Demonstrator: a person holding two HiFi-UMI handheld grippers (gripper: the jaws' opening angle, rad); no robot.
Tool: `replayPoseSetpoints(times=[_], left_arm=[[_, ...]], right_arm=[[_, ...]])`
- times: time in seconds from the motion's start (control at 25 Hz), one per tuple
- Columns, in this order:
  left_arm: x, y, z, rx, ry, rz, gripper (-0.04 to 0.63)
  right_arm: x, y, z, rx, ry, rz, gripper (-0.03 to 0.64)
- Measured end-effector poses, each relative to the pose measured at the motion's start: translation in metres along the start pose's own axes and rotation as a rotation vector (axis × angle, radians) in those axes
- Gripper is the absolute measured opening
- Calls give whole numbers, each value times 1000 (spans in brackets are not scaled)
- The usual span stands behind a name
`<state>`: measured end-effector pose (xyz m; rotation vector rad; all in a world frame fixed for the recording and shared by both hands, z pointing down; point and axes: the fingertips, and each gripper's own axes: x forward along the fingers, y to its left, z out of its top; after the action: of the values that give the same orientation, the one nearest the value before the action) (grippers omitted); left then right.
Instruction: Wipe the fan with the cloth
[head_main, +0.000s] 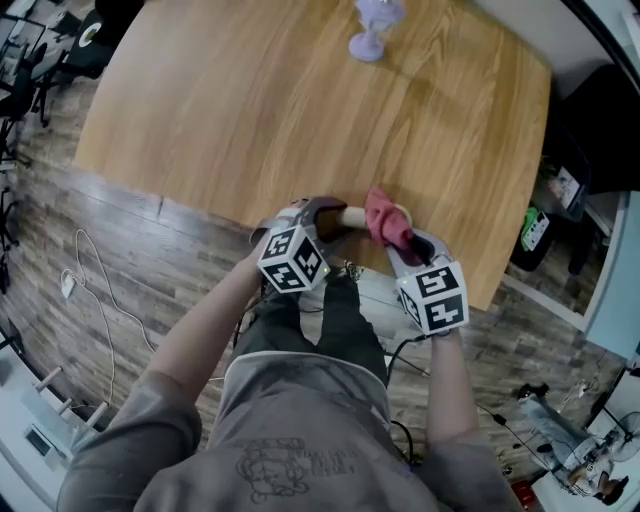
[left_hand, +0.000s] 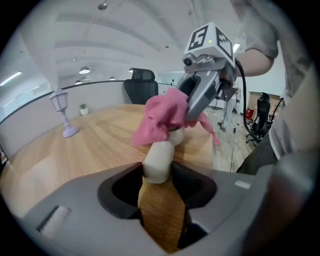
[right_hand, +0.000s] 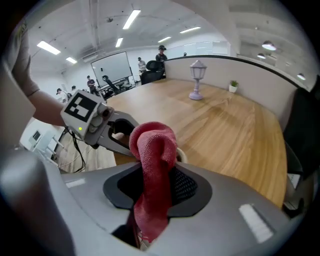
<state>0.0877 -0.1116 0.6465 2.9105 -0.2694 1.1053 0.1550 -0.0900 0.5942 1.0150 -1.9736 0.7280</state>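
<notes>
My left gripper is shut on the cream handle of a small fan, held just above the near edge of the wooden table. In the left gripper view the handle runs out from between the jaws of the left gripper toward the fan's head, which a pink-red cloth hides. My right gripper is shut on that cloth. In the right gripper view the cloth rises from the right gripper and drapes over the fan. The left gripper is just beyond it.
A lavender lantern ornament stands at the table's far side, with a small potted plant near it. A black office chair is behind the table. Cables lie on the plank floor to the left, clutter to the right.
</notes>
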Motion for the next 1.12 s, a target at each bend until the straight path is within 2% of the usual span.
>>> replayPoseSetpoints(times=[0.2, 0.36, 0.44, 0.52, 0.64, 0.72, 0.8, 0.92, 1.12], left_arm=[[2, 2, 1, -2, 2, 0, 186], [2, 2, 2, -6, 2, 5, 186], [3, 2, 2, -16, 0, 7, 186], [5, 2, 4, -19, 4, 9, 186], [8, 2, 6, -10, 6, 13, 186], [9, 1, 6, -7, 4, 15, 184], [8, 3, 6, -4, 3, 18, 186], [9, 4, 8, -4, 4, 18, 186], [10, 3, 7, -3, 3, 13, 184]], right_arm=[[-13, -46, -12, 89, -2, -119, 126], [-3, -40, -2, 98, -25, -146, 126], [3, -33, 6, 45, -23, -168, 126], [8, -23, 15, -58, -14, -170, 126], [22, 4, 24, -195, -14, -122, 127], [32, 21, 30, -229, -28, -76, 129], [40, 36, 33, -198, -46, -1, 129], [42, 42, 34, -94, -72, 100, 129], [30, 28, 25, -40, -54, 121, 127]])
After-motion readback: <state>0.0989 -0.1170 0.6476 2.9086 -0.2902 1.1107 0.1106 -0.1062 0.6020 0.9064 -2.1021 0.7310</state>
